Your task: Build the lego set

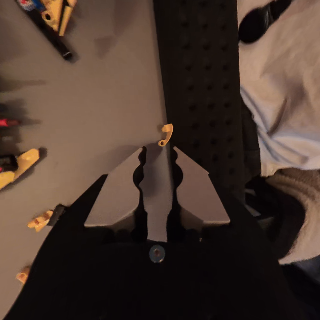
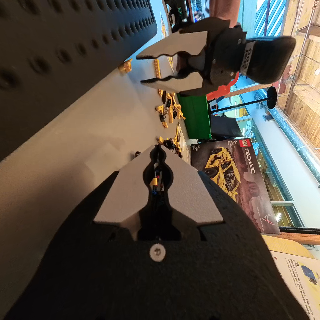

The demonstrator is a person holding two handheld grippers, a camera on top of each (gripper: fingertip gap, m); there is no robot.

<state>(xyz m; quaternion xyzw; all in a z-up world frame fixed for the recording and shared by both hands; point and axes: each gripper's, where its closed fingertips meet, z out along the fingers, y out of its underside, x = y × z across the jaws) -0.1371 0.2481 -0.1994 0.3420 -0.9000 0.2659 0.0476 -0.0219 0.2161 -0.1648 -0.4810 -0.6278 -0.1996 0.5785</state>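
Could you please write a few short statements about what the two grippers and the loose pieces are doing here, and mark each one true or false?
1. The left gripper is open. True.
2. The small curved yellow piece is clamped between the left gripper's fingers. False: it lies on the table just beyond the fingertips.
3. The right gripper is empty. False: it is shut on a partly built assembly.
4. The set's box shows a yellow car. True.

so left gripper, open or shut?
Open. The left gripper shows bare table between its fingertips, nothing gripped; a small yellow piece lies just ahead.
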